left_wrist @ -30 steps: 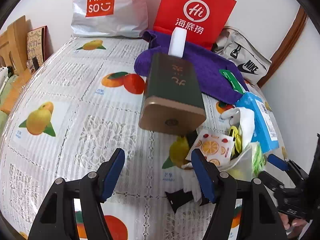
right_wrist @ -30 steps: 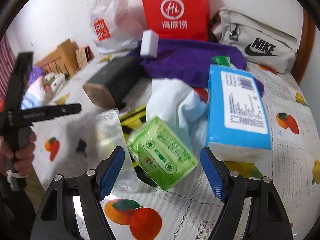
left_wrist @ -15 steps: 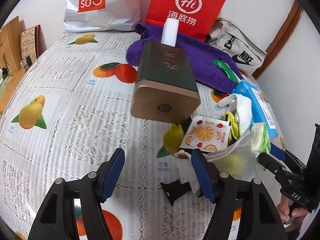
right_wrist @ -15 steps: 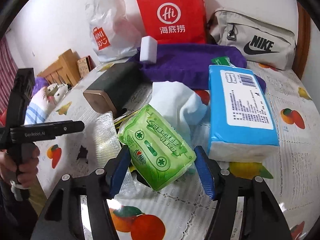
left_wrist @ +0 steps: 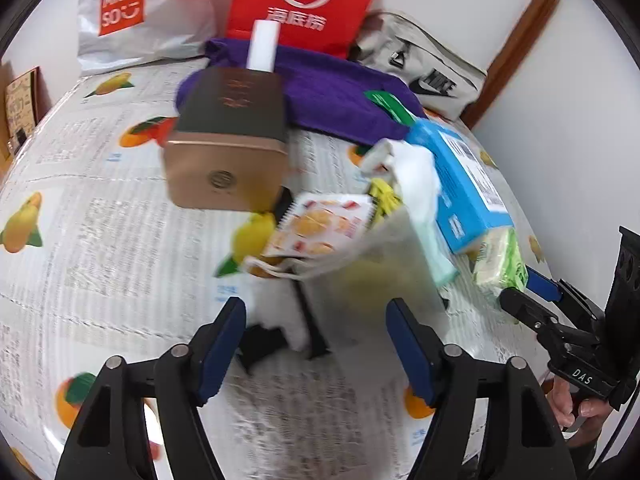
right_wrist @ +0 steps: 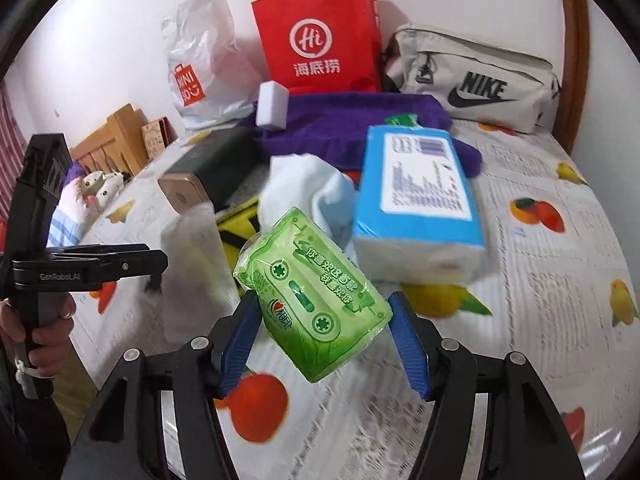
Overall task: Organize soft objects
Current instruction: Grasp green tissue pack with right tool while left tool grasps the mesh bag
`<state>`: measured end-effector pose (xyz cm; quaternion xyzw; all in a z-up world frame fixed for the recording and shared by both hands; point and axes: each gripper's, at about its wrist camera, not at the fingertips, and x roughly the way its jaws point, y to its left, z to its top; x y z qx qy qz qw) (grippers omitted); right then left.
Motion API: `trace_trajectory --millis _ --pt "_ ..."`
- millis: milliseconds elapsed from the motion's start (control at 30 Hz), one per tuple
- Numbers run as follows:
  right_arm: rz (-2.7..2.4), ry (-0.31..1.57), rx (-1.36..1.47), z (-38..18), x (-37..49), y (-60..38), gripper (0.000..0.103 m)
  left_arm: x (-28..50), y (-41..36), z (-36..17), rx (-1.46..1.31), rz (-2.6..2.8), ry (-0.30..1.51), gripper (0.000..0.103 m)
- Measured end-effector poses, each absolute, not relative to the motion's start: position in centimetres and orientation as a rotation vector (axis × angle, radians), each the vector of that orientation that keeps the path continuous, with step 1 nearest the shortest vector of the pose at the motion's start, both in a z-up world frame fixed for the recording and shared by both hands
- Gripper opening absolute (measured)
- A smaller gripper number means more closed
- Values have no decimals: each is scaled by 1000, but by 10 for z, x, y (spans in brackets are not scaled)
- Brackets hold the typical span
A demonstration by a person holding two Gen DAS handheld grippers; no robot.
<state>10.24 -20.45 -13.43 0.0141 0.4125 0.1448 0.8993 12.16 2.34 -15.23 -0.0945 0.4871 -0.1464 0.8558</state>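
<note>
My right gripper (right_wrist: 320, 306) is shut on a green tissue pack (right_wrist: 316, 292), which is tilted and raised off the fruit-print tablecloth (right_wrist: 540, 300). Behind it lie a blue tissue pack (right_wrist: 416, 200), a white cloth (right_wrist: 304, 188), a purple towel (right_wrist: 352, 128) and a white sponge (right_wrist: 272, 104). My left gripper (left_wrist: 316, 316) hovers low over the cloth, its jaws opening, with no pad pressing on anything. Just ahead of it is a clear plastic bag (left_wrist: 372, 276) with an orange-print sachet (left_wrist: 320, 224) on top. The held green tissue pack (left_wrist: 500, 264) shows at the right of the left wrist view.
A dark box with a gold end (left_wrist: 228, 136) lies in the middle of the table. A red paper bag (right_wrist: 316, 40), a white shopping bag (right_wrist: 204, 60) and a grey pouch (right_wrist: 472, 76) line the wall. A small black piece (left_wrist: 260, 340) lies near my left fingers.
My right gripper has closed on the green tissue pack and raised it. My left gripper has slid right toward the clear bag.
</note>
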Motion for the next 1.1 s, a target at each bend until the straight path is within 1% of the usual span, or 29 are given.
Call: trace_trajectory --millis 67,133,400,433,467,500,567,633,767,933,1000,1100 --pt "280 867 30 -139 99 -213 64 120 15 -153 -202 -310 1022 78" --pt "255 874 22 -143 95 -221 64 120 10 -153 -220 -302 1022 79" --pt "173 935 42 -166 93 -242 65 132 -12 -162 -196 -231 1005 80" --pt "177 943 49 -169 94 -241 65 132 -12 -161 -201 -233 997 72" --pt "178 941 49 -170 94 -241 68 132 -11 -160 -205 -239 981 55" --pt "178 941 48 -171 95 -240 70 131 -10 -159 -218 -250 974 47" --pt "178 940 31 -173 96 -237 75 130 -6 -156 -252 -267 977 39" --pt "174 933 16 -175 97 -235 77 127 0 -152 -267 -263 959 36" --pt "179 933 25 -179 100 -234 77 121 14 -148 -315 -283 965 34" --pt "173 918 8 -180 101 -228 77 116 21 -149 -304 -278 996 34" --pt "167 922 -12 -180 102 -224 77 114 25 -151 -295 -263 1020 37" --pt "161 921 -40 -182 102 -220 77 109 33 -151 -305 -254 974 36"
